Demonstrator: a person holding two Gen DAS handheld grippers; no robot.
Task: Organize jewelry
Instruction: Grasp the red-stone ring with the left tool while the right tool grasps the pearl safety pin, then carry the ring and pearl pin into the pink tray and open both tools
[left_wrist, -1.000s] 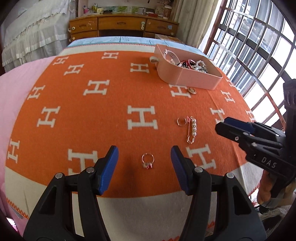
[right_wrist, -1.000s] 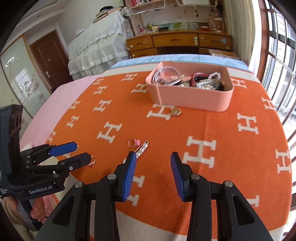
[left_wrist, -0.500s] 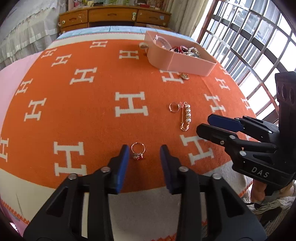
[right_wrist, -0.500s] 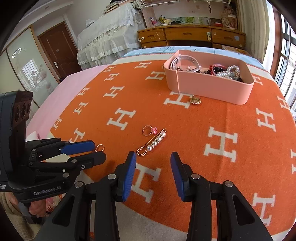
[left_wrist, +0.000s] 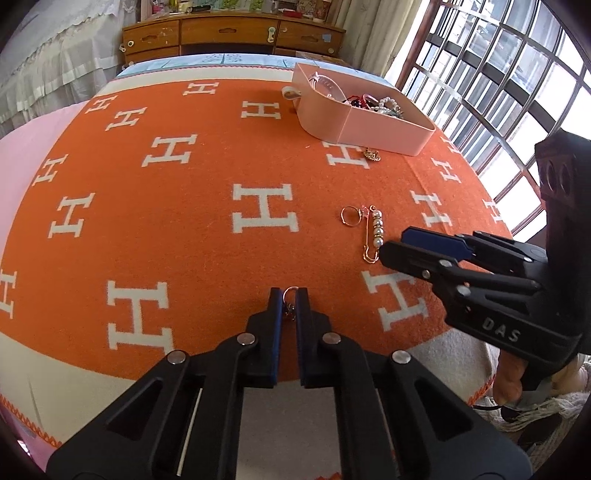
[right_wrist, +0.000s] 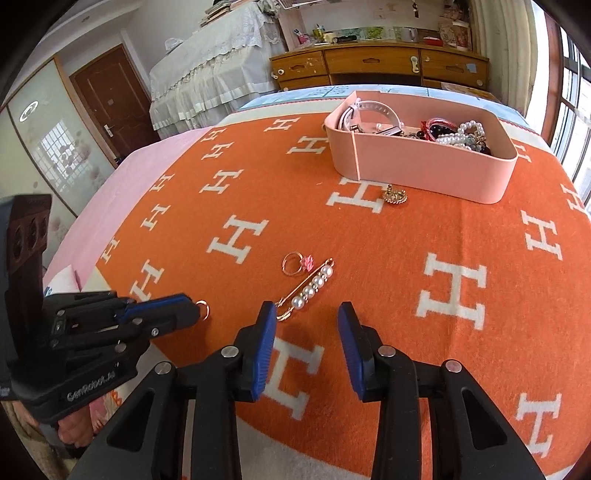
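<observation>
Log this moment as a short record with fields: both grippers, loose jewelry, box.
left hand-held gripper: shut on small gold ring
right hand-held gripper: open, near pearl brooch pin, not touching it
ring with pink charm: on orange blanket, beside the pin
gold ornament: in front of pink box
pink box: holds mixed jewelry

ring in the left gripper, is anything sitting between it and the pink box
Nothing tall blocks the way. Between the ring in the left gripper and the pink box, only the pearl pin, a second ring and a gold charm lie flat on the blanket.
</observation>
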